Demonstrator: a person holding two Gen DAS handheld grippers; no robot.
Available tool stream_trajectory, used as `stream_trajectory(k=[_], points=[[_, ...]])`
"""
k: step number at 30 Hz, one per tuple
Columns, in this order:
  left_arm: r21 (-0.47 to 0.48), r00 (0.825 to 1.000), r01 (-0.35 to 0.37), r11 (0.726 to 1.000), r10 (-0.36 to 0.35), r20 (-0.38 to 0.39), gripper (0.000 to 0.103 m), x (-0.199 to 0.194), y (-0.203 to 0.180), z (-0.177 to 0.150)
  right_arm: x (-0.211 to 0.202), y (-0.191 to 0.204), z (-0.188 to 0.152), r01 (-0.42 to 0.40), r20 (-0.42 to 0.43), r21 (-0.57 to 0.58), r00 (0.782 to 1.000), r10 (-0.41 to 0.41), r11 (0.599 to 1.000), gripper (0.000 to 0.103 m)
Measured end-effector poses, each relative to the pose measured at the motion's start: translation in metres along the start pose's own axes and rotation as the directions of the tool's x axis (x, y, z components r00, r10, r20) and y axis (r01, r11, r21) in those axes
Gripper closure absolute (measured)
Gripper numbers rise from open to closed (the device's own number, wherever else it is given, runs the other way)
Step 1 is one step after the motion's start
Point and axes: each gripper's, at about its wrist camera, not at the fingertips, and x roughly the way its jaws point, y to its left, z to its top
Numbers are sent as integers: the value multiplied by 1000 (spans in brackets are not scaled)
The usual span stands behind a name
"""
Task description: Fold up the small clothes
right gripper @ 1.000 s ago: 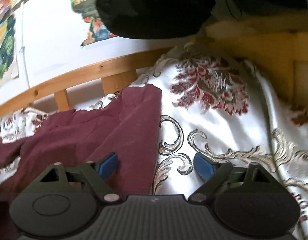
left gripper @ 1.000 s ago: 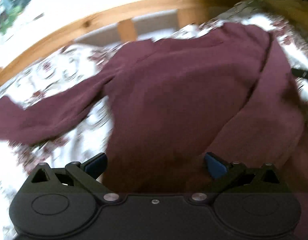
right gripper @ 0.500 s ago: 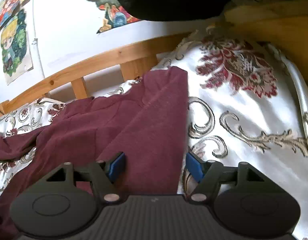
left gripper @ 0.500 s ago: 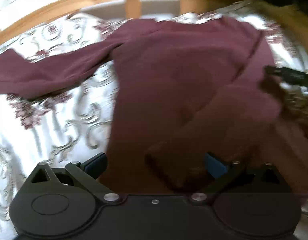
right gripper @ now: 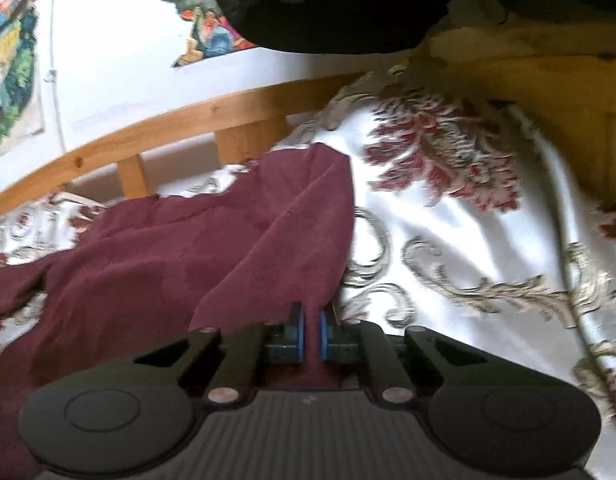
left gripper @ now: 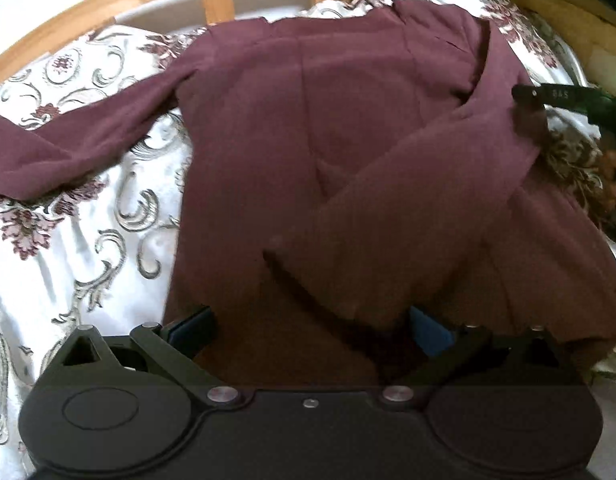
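A maroon long-sleeved top (left gripper: 348, 120) lies spread on the patterned bedspread (left gripper: 87, 248). One sleeve (left gripper: 67, 148) stretches out to the left. The other sleeve (left gripper: 388, 232) is folded across the body, and its cuff lies between the fingers of my left gripper (left gripper: 312, 328), which hovers open over the lower part of the top. In the right wrist view my right gripper (right gripper: 312, 320) is closing on the right edge of the top (right gripper: 227, 248). Its blue pads (right gripper: 296, 328) are almost together with a fold of the maroon cloth pinched between them.
A wooden bed rail (left gripper: 107, 12) runs along the far side, and it also shows in the right wrist view as the rail (right gripper: 187, 120). Posters (right gripper: 11, 80) hang on the white wall. A person's dark clothing (right gripper: 328, 0) fills the top. Bare bedspread (right gripper: 468, 272) lies right of the top.
The right jaws have gone from wide apart to nearly together on the top's edge. The left gripper has tilted down and moved over the top, and the folded sleeve's cuff has come between its fingers.
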Motion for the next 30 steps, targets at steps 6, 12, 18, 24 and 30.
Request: stream_trajectory(k=[6, 12, 18, 24, 30], points=[[-9, 1000, 17, 1000, -17, 25, 1, -5, 3, -4, 3, -4, -3, -3, -21, 25, 1000, 4, 1000, 86], [-100, 982, -47, 994, 64, 176, 1, -33, 33, 4, -7, 5, -5, 14, -12, -3, 1000, -14, 1000, 54], [-342, 902, -283, 896, 370, 223, 1, -59, 113, 20, -31, 28, -5, -33, 60, -85, 997, 38, 996, 8], [-679, 757, -360, 640, 626, 189, 1, -82, 217, 17, -43, 49, -11, -86, 72, -158, 993, 98, 984, 0], [-801, 752, -317, 507, 649, 113, 4, -75, 281, 32, -42, 54, -15, -96, 43, -170, 994, 105, 981, 0]])
